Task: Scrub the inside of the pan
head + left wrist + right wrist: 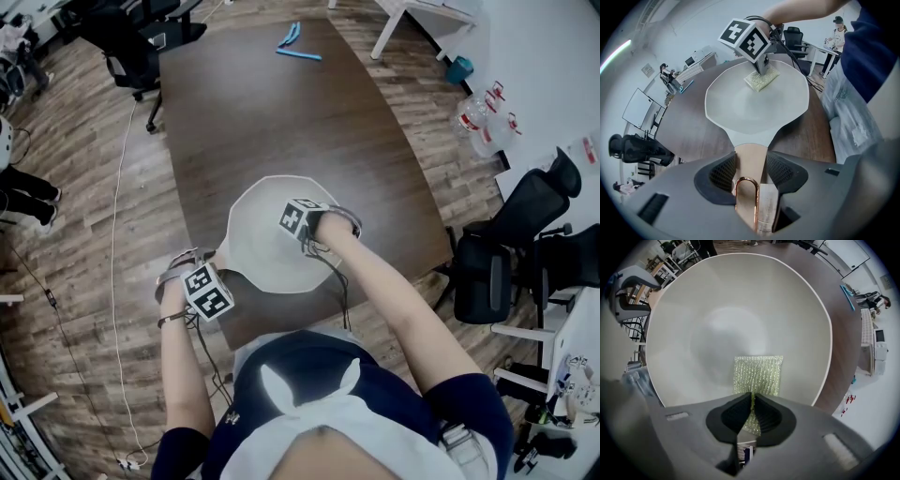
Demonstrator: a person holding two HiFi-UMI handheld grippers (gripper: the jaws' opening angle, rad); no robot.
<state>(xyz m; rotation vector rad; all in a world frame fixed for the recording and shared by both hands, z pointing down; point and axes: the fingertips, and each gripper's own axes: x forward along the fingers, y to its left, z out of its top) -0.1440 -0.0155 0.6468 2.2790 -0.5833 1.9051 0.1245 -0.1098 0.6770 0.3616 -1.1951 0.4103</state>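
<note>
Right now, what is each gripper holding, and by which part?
The left gripper clamps the pan by its handle. The right gripper pinches the green scrubbing pad by its near edge.

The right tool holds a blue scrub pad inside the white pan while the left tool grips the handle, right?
Not blue: the scrub pad is yellow-green, as the right gripper view shows. Otherwise yes: the right tool holds it inside the white pan while the left tool grips the handle.
</note>
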